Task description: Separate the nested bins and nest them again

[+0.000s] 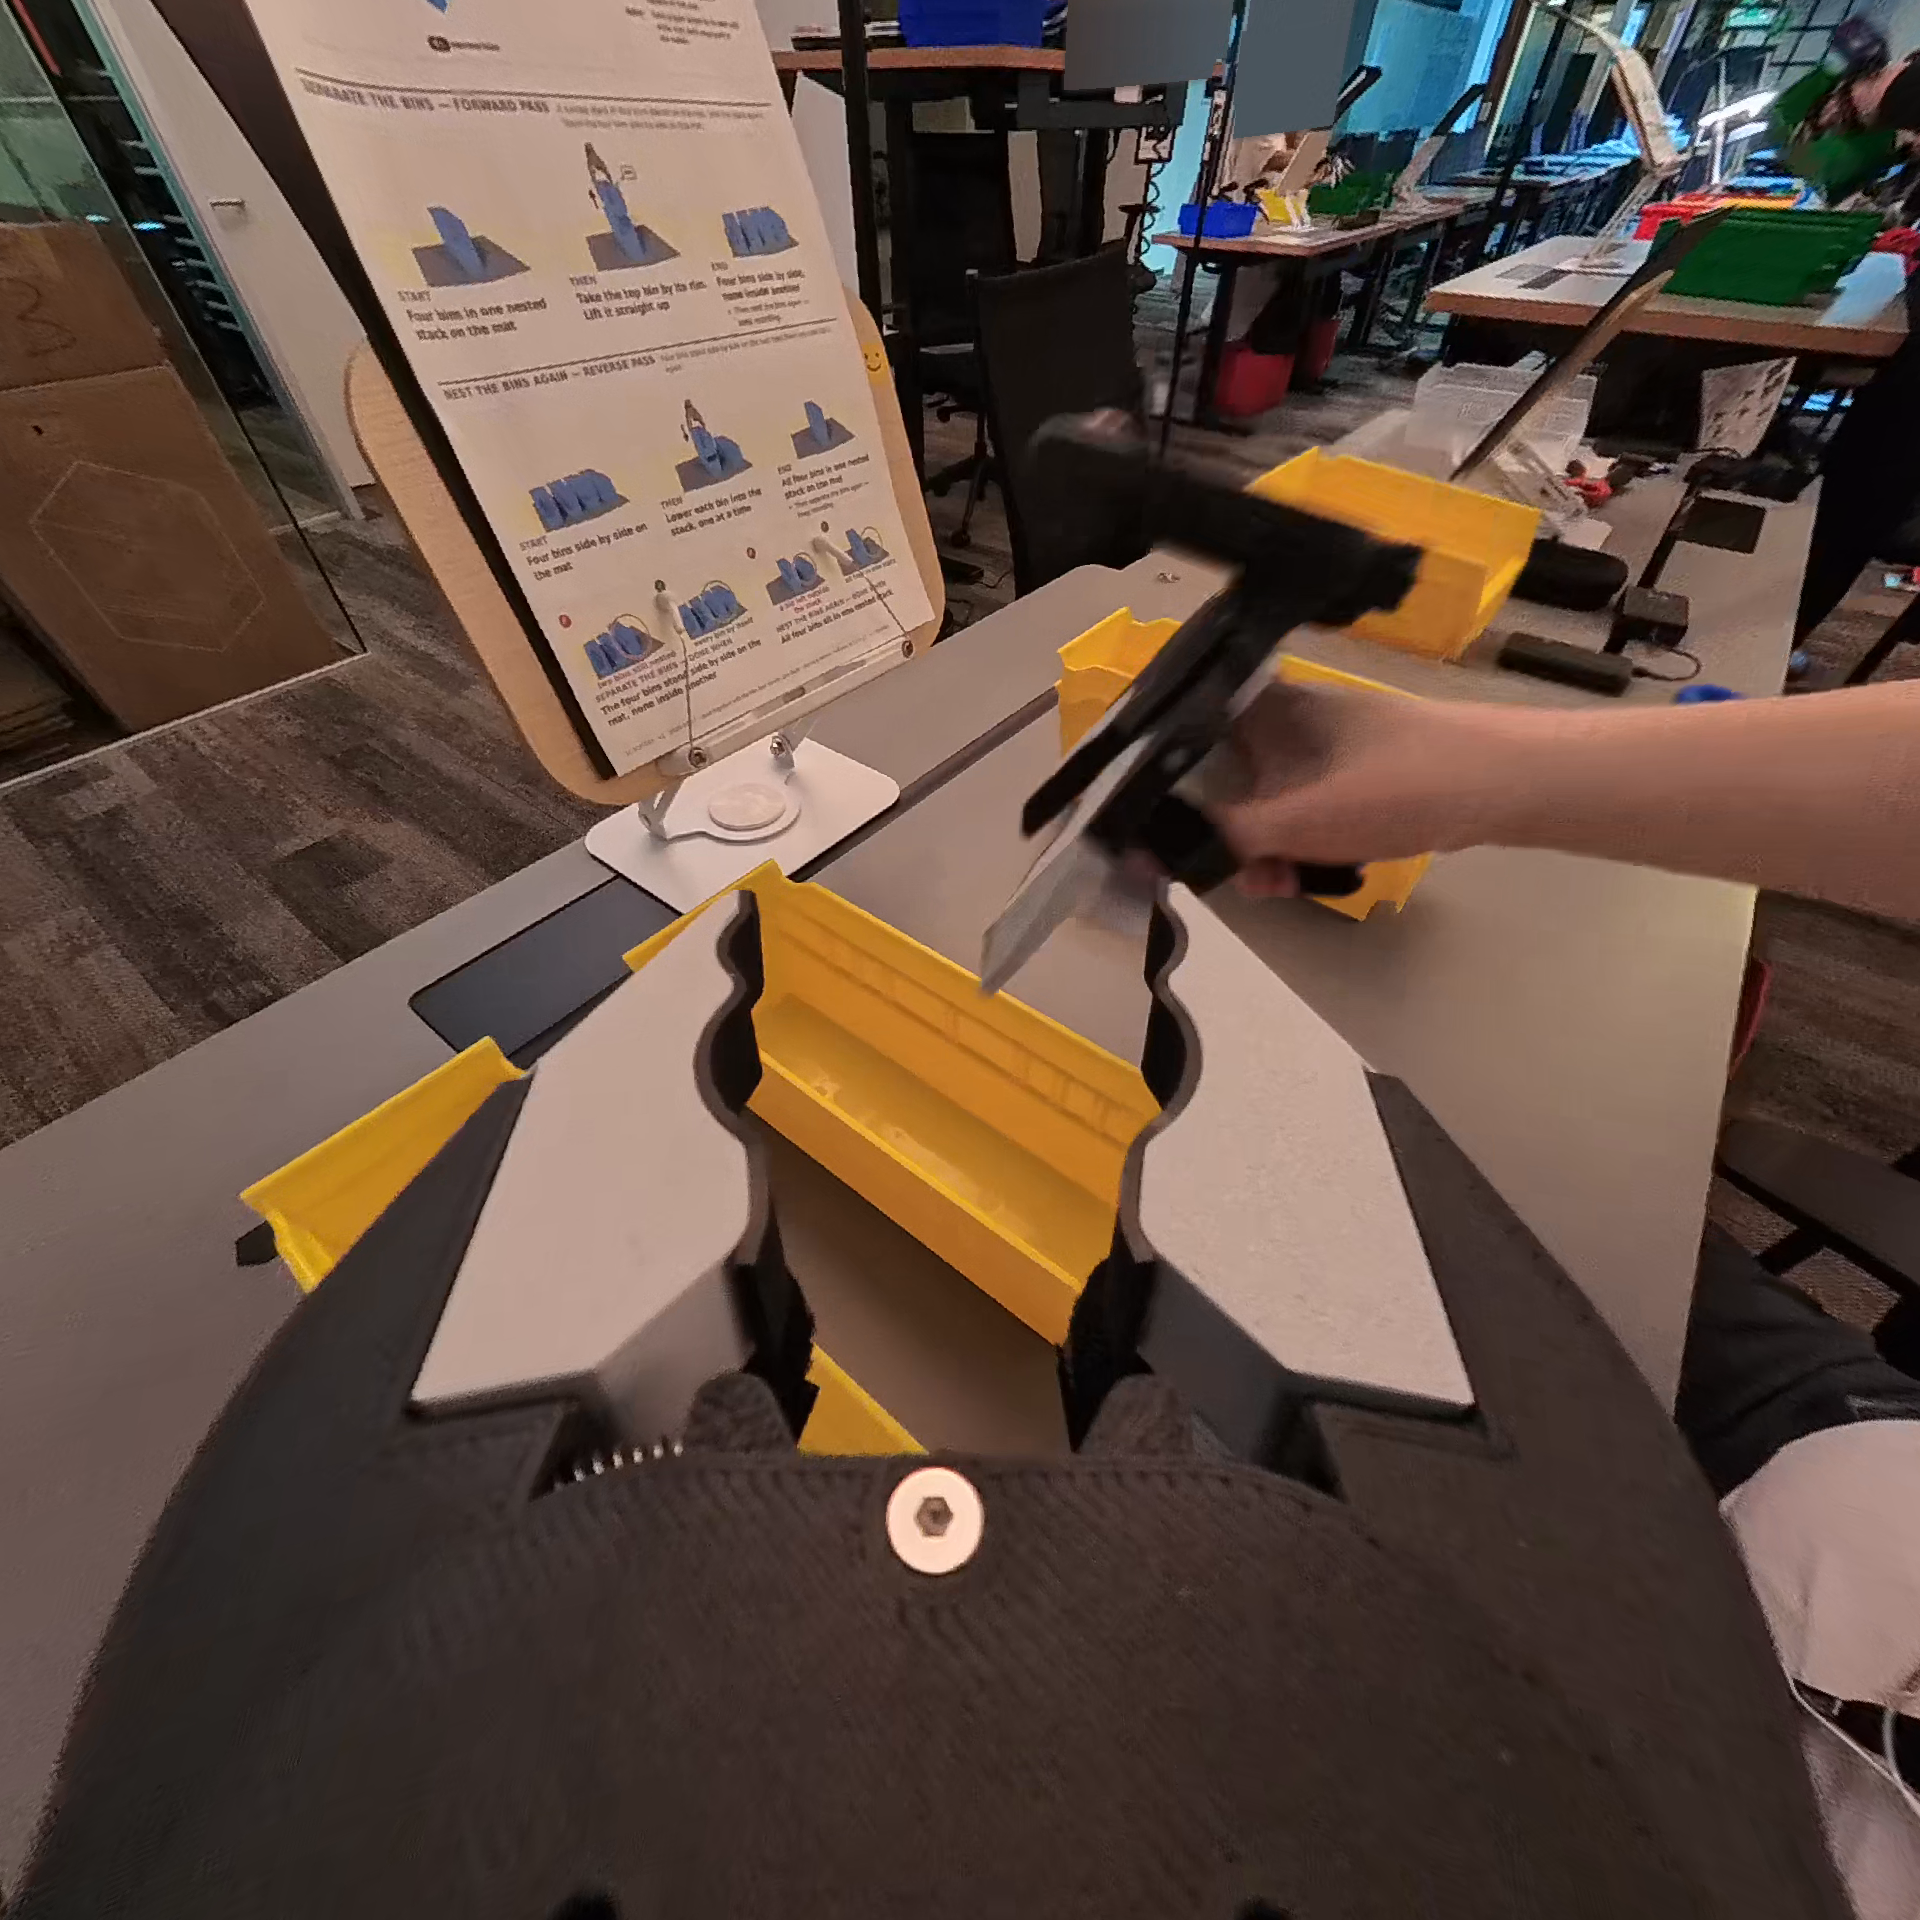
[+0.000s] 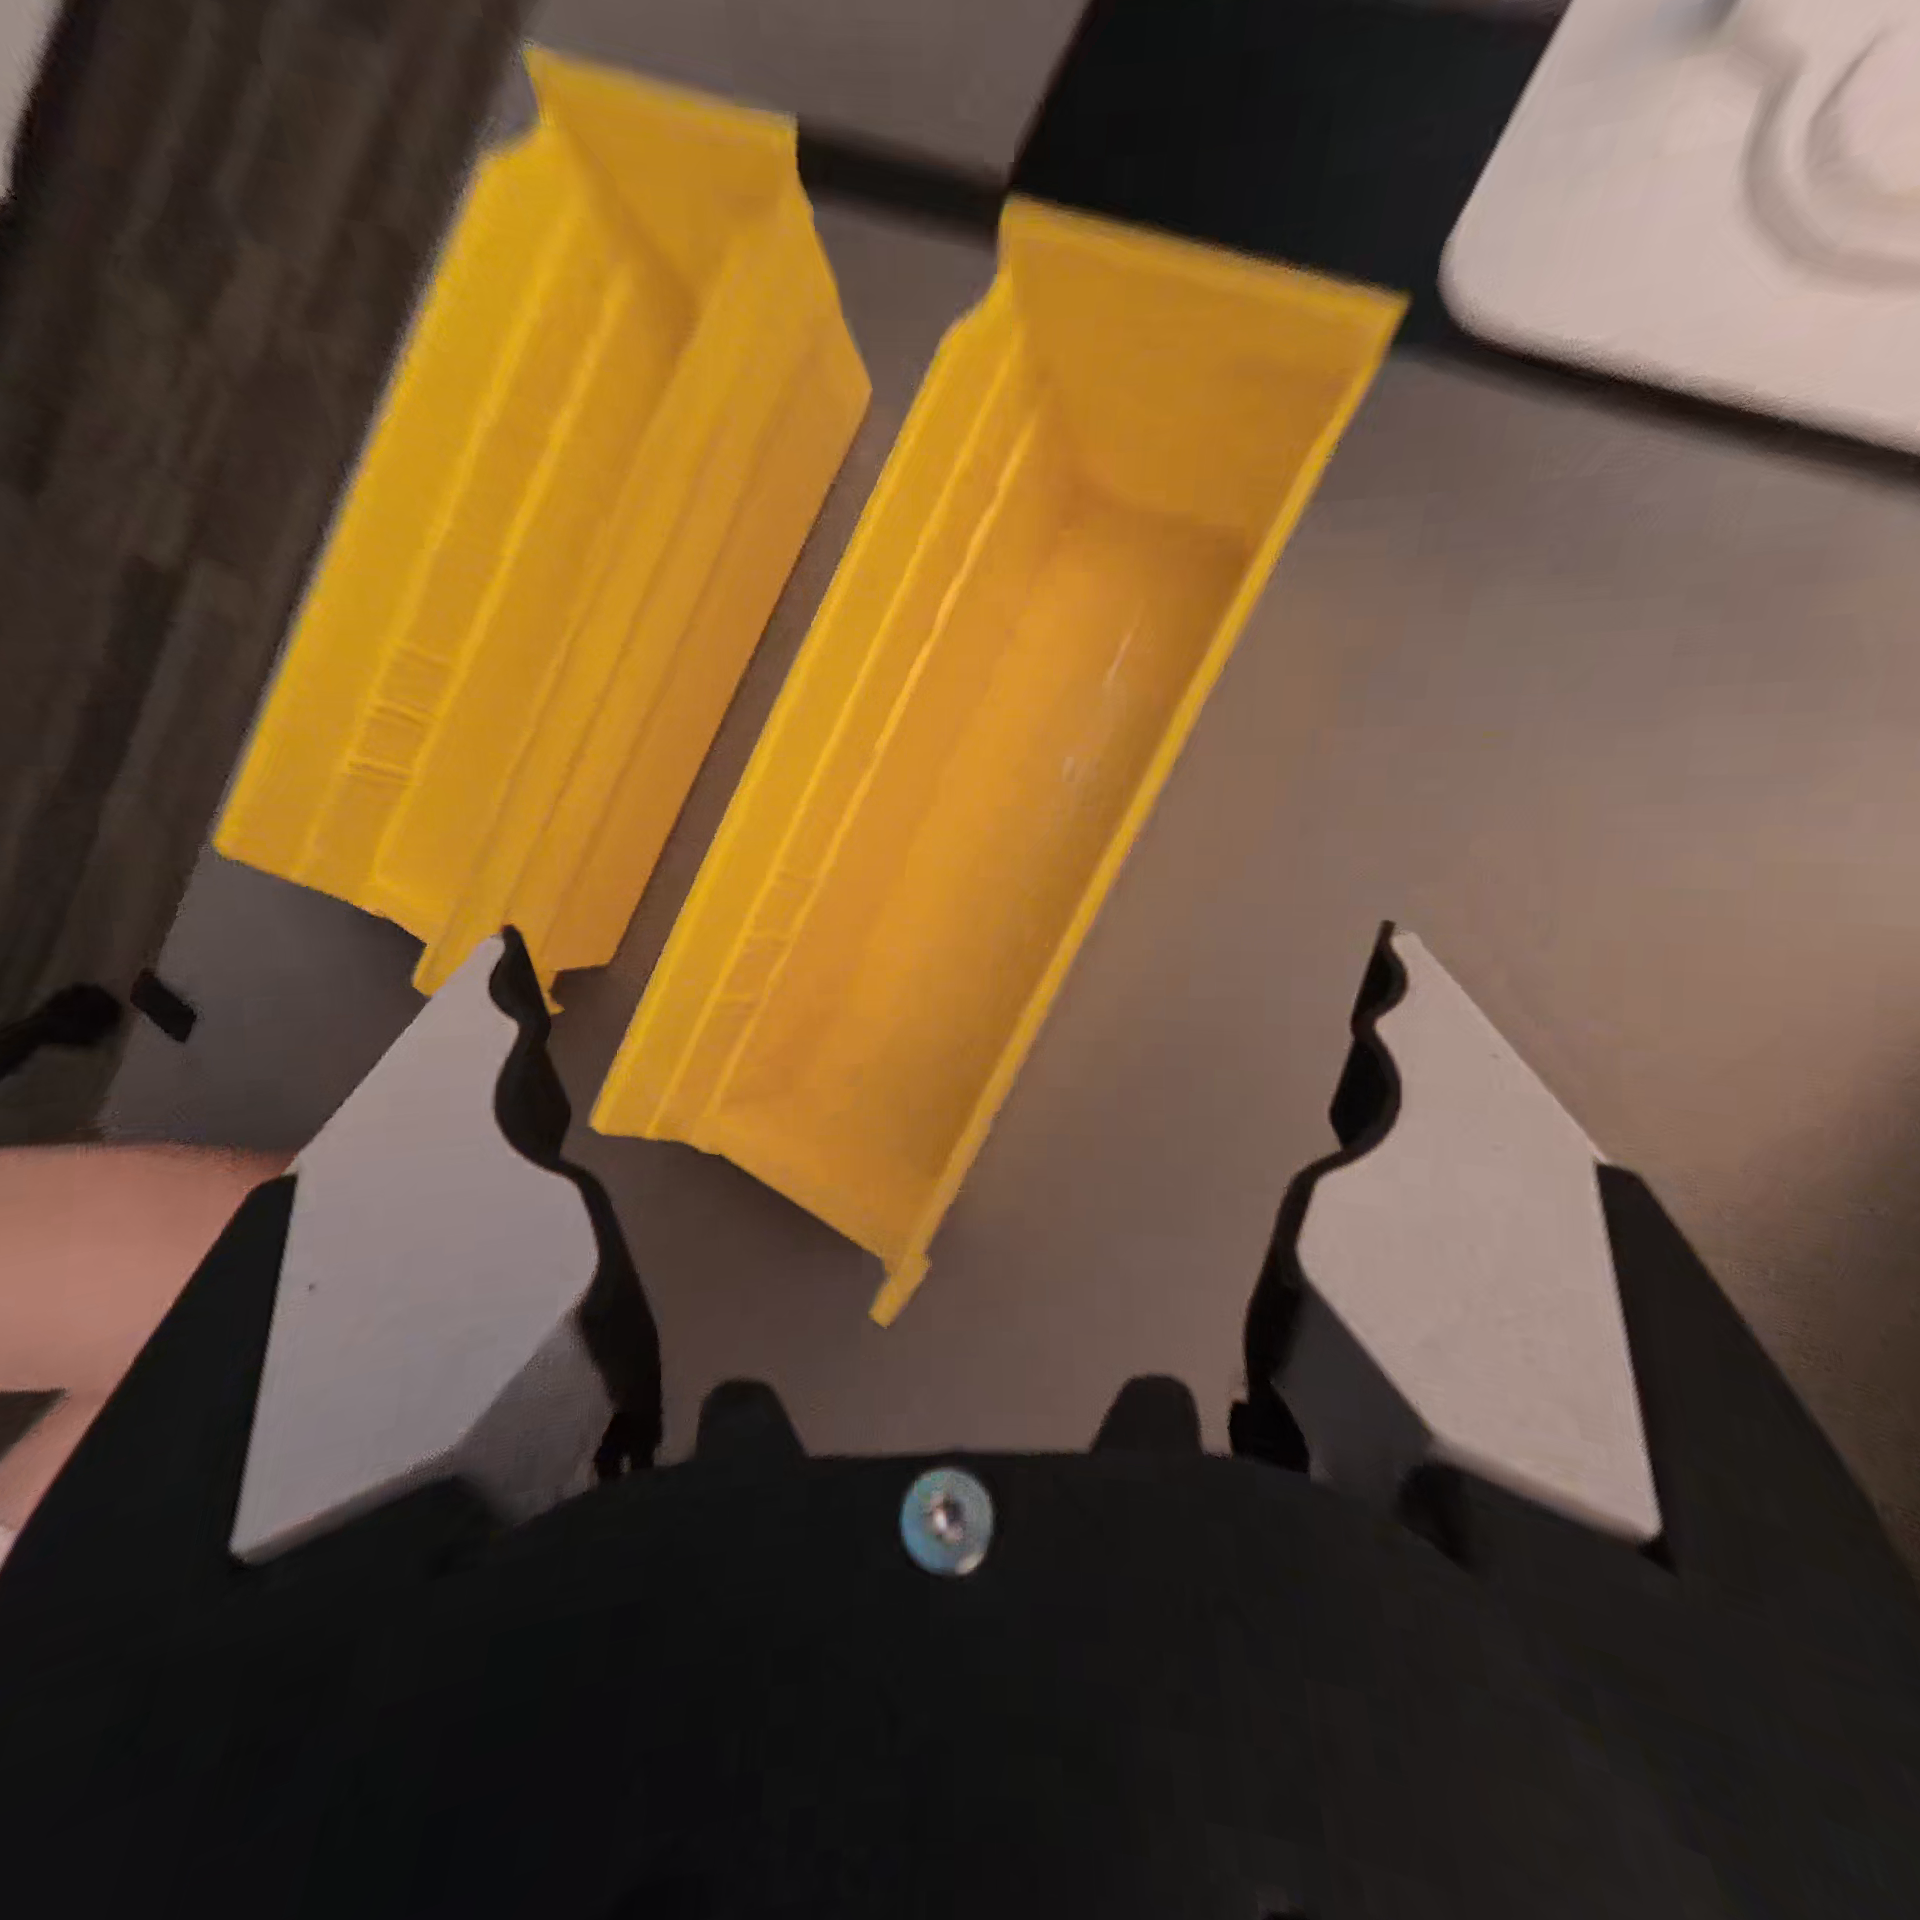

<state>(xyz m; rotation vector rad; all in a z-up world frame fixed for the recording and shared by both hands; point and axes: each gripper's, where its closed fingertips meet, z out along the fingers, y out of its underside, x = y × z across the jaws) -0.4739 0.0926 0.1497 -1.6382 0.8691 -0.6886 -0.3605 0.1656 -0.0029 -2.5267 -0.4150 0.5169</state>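
Note:
Two yellow bins lie side by side on the grey table (image 2: 1558, 831), open sides up: one (image 2: 987, 727) under my right gripper (image 2: 948, 935), the other (image 2: 540, 499) to its left. My right gripper is wide open and empty above them. In the left wrist view it (image 1: 1013, 904) is blurred and points down over the nearer bin (image 1: 935, 1091). My left gripper (image 1: 951, 914) is open above that bin; no pad presses on it. The second bin (image 1: 364, 1153) shows left of my left finger. Two more yellow bins (image 1: 1112, 665) (image 1: 1403, 551) stand farther back.
An instruction sheet on a wooden board (image 1: 665, 416) stands on a white base (image 1: 748, 821), which also shows in the right wrist view (image 2: 1714, 208). A dark mat (image 1: 540, 977) lies beside it. A person's arm (image 1: 1558, 779) reaches in from the right. Black devices (image 1: 1569, 665) lie behind.

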